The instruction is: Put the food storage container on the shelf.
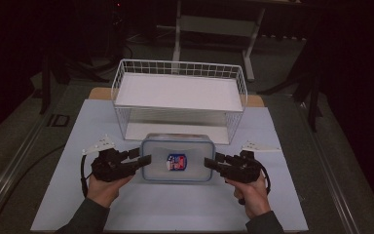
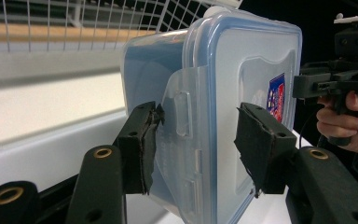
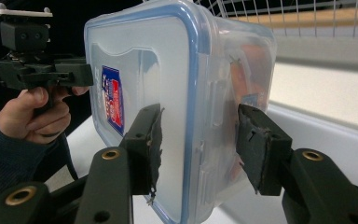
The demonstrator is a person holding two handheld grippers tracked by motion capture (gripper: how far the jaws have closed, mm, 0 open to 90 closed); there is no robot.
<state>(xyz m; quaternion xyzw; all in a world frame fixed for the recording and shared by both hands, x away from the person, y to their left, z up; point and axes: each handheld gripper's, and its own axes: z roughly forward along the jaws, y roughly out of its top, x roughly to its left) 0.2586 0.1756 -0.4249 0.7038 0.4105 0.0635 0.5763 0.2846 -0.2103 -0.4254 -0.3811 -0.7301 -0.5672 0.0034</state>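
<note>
A clear plastic container point(image 1: 177, 158) with a blue-rimmed lid and a red-and-blue sticker sits between my two grippers, in front of the wire basket. My left gripper point(image 1: 146, 158) clamps its left end. In the left gripper view the container point(image 2: 242, 93) stands on edge between that gripper's point(image 2: 196, 140) pads, one on the side latch and one on the lid. My right gripper point(image 1: 208, 163) clamps the opposite end. There the container point(image 3: 168, 70) fills the gap of the right gripper point(image 3: 198, 140), with a pad on the lid and a pad on the body.
A white wire basket point(image 1: 177, 66) with a white floor stands just behind the container, close to its far edge. A pale mat point(image 1: 175, 209) covers the table. Dark floor and a table frame point(image 1: 214, 24) lie beyond.
</note>
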